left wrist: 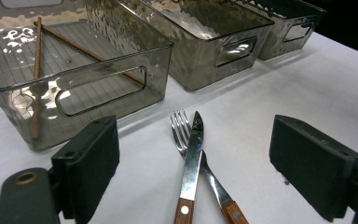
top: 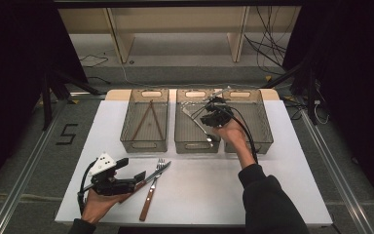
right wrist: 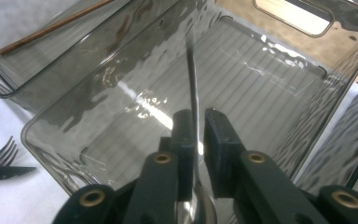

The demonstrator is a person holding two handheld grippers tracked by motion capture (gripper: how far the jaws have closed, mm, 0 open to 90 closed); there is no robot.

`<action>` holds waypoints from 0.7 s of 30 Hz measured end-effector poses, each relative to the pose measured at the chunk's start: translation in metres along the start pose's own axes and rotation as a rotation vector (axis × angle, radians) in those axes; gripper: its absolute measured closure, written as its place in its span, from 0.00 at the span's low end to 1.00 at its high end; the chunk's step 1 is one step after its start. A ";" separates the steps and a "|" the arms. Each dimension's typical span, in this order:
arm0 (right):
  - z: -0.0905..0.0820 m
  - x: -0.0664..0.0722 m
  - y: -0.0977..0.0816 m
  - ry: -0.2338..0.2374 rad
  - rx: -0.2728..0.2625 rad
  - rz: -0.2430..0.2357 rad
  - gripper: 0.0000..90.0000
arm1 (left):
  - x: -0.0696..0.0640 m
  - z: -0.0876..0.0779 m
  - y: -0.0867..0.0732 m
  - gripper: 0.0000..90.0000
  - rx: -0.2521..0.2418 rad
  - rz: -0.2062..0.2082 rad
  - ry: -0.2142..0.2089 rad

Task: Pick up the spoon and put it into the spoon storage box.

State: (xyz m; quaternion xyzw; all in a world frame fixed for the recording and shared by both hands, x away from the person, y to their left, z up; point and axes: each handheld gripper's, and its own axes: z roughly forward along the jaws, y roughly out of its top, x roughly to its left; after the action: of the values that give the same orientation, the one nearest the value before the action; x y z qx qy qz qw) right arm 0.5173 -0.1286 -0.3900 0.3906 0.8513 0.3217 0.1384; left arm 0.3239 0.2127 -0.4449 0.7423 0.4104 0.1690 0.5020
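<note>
Right claw point(top: 209, 113) hangs over the middle bin point(top: 197, 122), at about 1 o'clock from the worktop's point(top: 272, 165) centre in the high view. In the right gripper view its jaws stand narrowly apart around a thin metal utensil point(right wrist: 193, 74): the handle runs up between them toward 12 o'clock, and a rounded end, likely a spoon bowl, shows below the pads. Left pad looks in contact with the metal; a slim gap shows on the right side, so the hold looks loose. The utensil is inside the middle bin's outline, above its ribbed floor.

Left claw point(top: 139, 176) rests low on the worktop at about 8 o'clock, jaws wide apart, nothing between the pads. Ahead of it in the left gripper view lie a fork point(left wrist: 182, 128) and a knife point(left wrist: 192, 158), both wood-handled, the knife crossing over the fork, touching.

Left bin point(top: 145, 119) at 11 o'clock holds two chopsticks point(top: 146, 119), meeting at the far end. Right bin point(top: 255, 119) sits just beside the middle one.
</note>
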 end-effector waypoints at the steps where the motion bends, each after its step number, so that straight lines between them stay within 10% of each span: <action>1: -0.001 0.000 0.000 0.003 -0.001 0.002 0.89 | 0.000 0.000 0.000 0.17 0.000 0.000 0.000; 21: -0.041 0.014 -0.023 0.050 -0.072 -0.020 0.47 | 0.000 0.001 0.001 0.17 0.026 -0.002 0.000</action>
State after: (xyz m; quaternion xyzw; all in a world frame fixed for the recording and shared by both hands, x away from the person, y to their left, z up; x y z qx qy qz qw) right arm 0.4751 -0.1466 -0.3739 0.3688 0.8461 0.3606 0.1344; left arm 0.3253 0.2122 -0.4447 0.7483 0.4134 0.1629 0.4926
